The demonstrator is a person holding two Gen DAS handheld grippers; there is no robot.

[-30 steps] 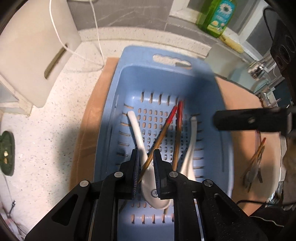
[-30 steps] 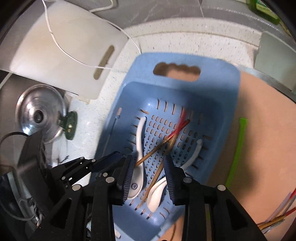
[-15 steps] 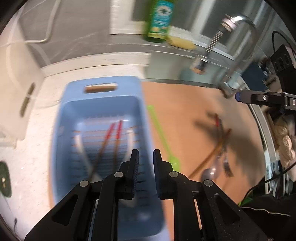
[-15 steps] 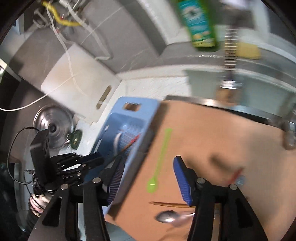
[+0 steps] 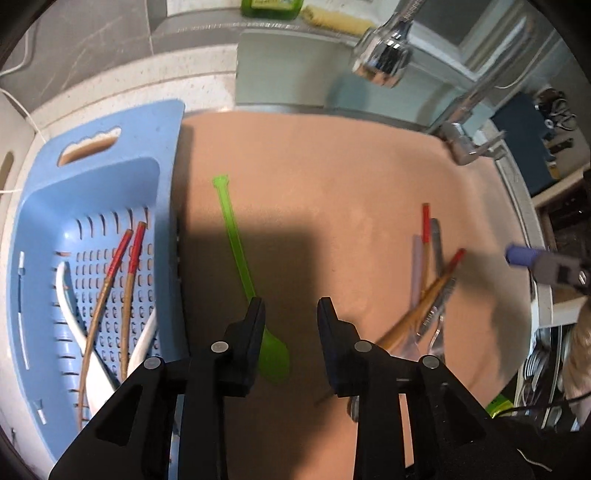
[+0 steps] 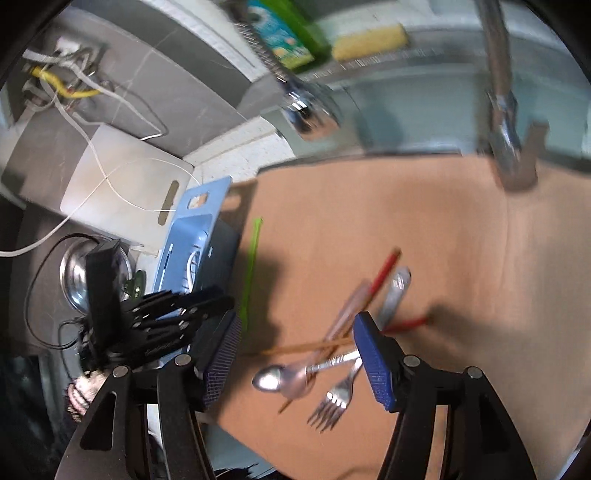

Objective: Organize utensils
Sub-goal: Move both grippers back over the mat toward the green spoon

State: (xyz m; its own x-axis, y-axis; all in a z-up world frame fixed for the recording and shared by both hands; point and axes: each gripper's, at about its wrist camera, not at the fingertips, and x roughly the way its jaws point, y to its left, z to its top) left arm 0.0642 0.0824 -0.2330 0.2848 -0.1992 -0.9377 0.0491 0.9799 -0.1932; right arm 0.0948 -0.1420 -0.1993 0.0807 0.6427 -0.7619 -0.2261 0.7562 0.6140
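Utensils, loose lot: a metal spoon point(image 6: 277, 380), a metal fork point(image 6: 337, 397), a pale lilac-handled piece point(image 5: 416, 269) and two red-tipped chopsticks point(image 5: 430, 291) lay crossed in a heap on the brown mat point(image 5: 332, 177), toward its right side in the left wrist view. Blur hid how they overlapped.

Green plastic spoon point(image 5: 255, 295): lay alone on the mat, just beside the basket, handle pointing away from the camera, bowl nearest the left gripper.

Blue slotted basket point(image 5: 110, 155): stood at the mat's left edge. Held two red-tipped chopsticks point(image 5: 122, 284) and two white spoons point(image 5: 70, 314), all lying lengthwise on the perforated floor.

Left gripper point(image 5: 291, 306): pointed steeply down over the mat, jaws opening, nothing between them; the green spoon's bowl showed just beside the left finger, whether touching could not be told.

Right gripper point(image 6: 297, 339): over the utensil heap, blue pads apart and opening further; spoon, fork and a chopstick showed in the gap below, none pressed by the pads.

Surroundings: chrome faucet point(image 5: 384, 55) and sink beyond the mat; green detergent bottle point(image 6: 284, 35) and yellow sponge point(image 6: 369, 40) on the ledge; white cutting board point(image 6: 125, 184) and a steel pot lid point(image 6: 75, 277) past the basket.
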